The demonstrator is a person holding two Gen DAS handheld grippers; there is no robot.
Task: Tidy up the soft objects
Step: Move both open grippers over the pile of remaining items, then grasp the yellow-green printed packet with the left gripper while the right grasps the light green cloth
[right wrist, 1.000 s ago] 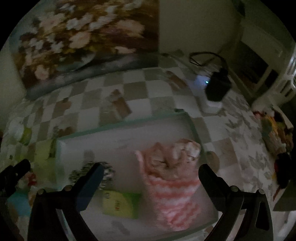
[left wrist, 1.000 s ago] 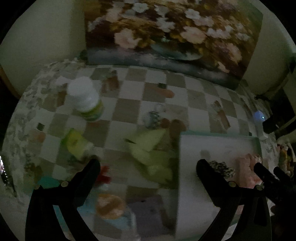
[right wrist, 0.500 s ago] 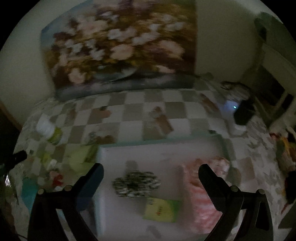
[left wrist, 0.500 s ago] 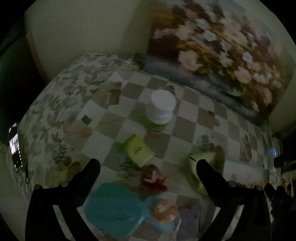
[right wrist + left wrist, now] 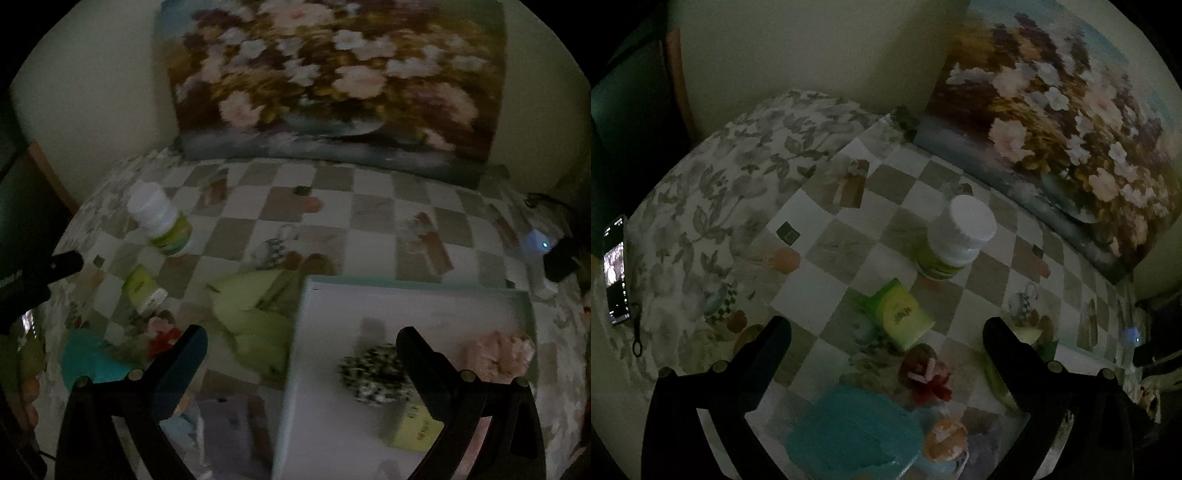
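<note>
On the table (image 5: 373,221), covered in a checkered cloth, everything's pretty dim but you can make stuff out. Left gripper (image 5: 886,332) is spread wide and holding nothing, hovering above the table's near left part. Between its fingers sits a green pouch (image 5: 903,314), with a red bow (image 5: 929,376) just nearer and a teal cloth (image 5: 849,432) at the near edge. Right beside the teal cloth there's a small orange thing (image 5: 947,437), too blurry to say what it is. A white-capped bottle (image 5: 955,240) stands upright farther back, apart from the pouch.

Right gripper (image 5: 301,345) is wide open too, nothing in it, hanging over the left rim of the white tray (image 5: 413,299). Inside the tray: a black-and-white speckled scrunchie (image 5: 369,373), a pink knit bundle (image 5: 498,354) against the right wall, and a green packet (image 5: 413,428) near the front. A light green cloth (image 5: 255,317) lies crumpled on the table, touching the tray's left side. Flower painting (image 5: 332,81) leans on the wall at the far edge, and a phone (image 5: 616,269) lies at the far left.
</note>
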